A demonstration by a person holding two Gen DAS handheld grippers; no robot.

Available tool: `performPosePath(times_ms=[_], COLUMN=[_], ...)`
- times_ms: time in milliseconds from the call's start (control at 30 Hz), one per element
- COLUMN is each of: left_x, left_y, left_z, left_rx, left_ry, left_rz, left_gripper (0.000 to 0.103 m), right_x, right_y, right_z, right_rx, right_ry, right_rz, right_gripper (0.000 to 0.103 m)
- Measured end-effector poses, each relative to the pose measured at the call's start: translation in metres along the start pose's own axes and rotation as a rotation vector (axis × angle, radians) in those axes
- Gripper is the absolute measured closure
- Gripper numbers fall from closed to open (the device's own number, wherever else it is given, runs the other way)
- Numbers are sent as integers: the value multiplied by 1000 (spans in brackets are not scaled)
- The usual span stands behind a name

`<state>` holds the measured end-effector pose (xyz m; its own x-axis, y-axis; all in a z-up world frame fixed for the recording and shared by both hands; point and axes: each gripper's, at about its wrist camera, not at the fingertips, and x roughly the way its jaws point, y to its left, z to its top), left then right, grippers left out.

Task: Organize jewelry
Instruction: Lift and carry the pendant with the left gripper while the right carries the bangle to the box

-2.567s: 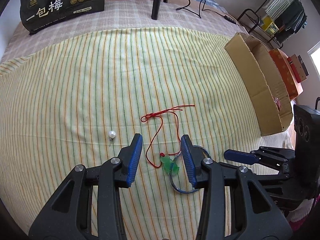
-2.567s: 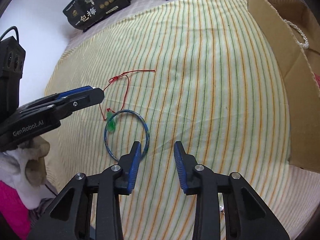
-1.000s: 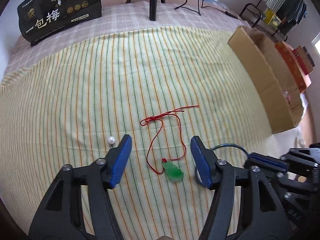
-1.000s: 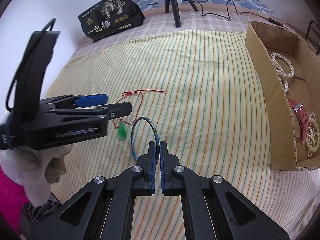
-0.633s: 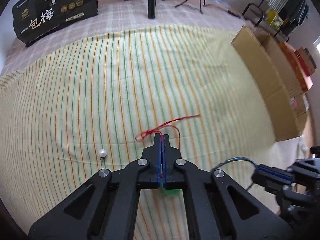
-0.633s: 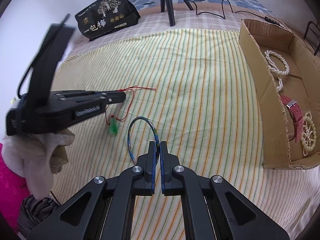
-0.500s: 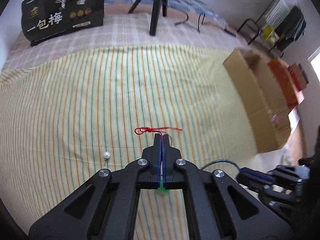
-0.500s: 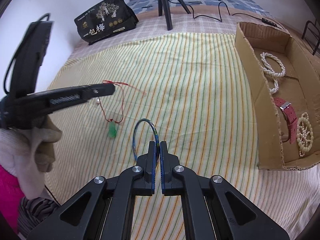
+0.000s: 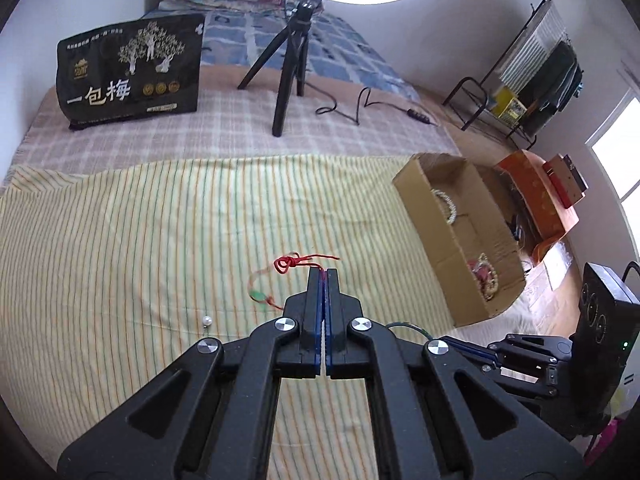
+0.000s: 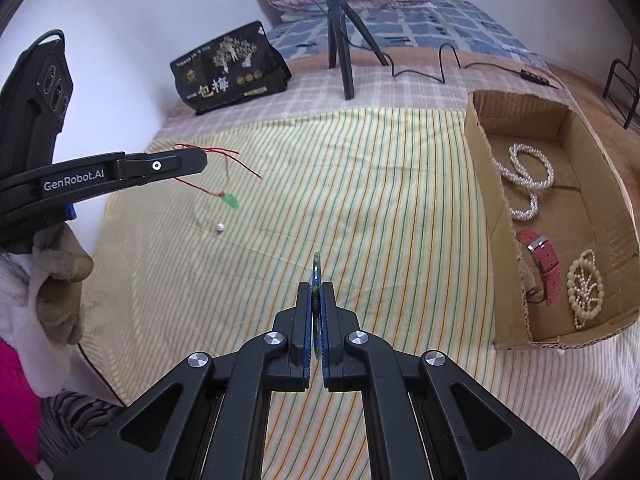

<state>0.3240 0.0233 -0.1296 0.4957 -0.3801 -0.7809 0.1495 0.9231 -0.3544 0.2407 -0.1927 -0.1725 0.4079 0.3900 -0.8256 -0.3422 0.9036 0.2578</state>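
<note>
My left gripper (image 9: 324, 273) is shut on the red cord (image 9: 286, 262) of a necklace. Its green pendant (image 10: 230, 201) dangles blurred above the striped cloth (image 10: 360, 184). In the right wrist view the left gripper (image 10: 202, 161) stands at the upper left, cord trailing from its tip. My right gripper (image 10: 317, 286) is shut on a thin blue bangle (image 10: 317, 263), seen edge-on and raised off the cloth. A loose white pearl (image 10: 219, 227) lies on the cloth below the pendant. An open cardboard box (image 10: 500, 208) at the right holds pearl bracelets (image 10: 530, 172), a pink watch strap (image 10: 546, 260) and a pearl piece (image 10: 585, 284).
A black printed bag (image 9: 130, 70) and a tripod (image 9: 290, 64) with a trailing cable (image 9: 360, 106) stand at the far end of the bed. A person's gloved hand (image 10: 56, 280) holds the left gripper. Orange boxes (image 9: 544, 196) and a rack lie beyond the cardboard box.
The left gripper shut on the red cord and rose, lifting the pendant off the cloth. The right gripper rose a little with the bangle, which now shows edge-on.
</note>
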Motion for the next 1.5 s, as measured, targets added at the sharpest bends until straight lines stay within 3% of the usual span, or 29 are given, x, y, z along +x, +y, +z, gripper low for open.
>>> performPosePath(times_ms=[300,933,1200,1500], left_x=[-10,13,33,67], left_y=[-38,-150,-179,-201], left_z=[8,15,27,41], left_rx=[39,164,174,154], left_ry=[-41,-61,-62,-48], left_rz=[-67,-210,-241,-283], left_gripper=[103,103,103,103], right_x=[-36,-109,-111,-95], right_y=[-19,-124,-154,-165], right_z=[12,25,21,5], right_rx=[37,206,255,259], right_ry=[-91,-259,-252,-185], right_rz=[3,-102,-124,-121], right_gripper=[101,101,101,101])
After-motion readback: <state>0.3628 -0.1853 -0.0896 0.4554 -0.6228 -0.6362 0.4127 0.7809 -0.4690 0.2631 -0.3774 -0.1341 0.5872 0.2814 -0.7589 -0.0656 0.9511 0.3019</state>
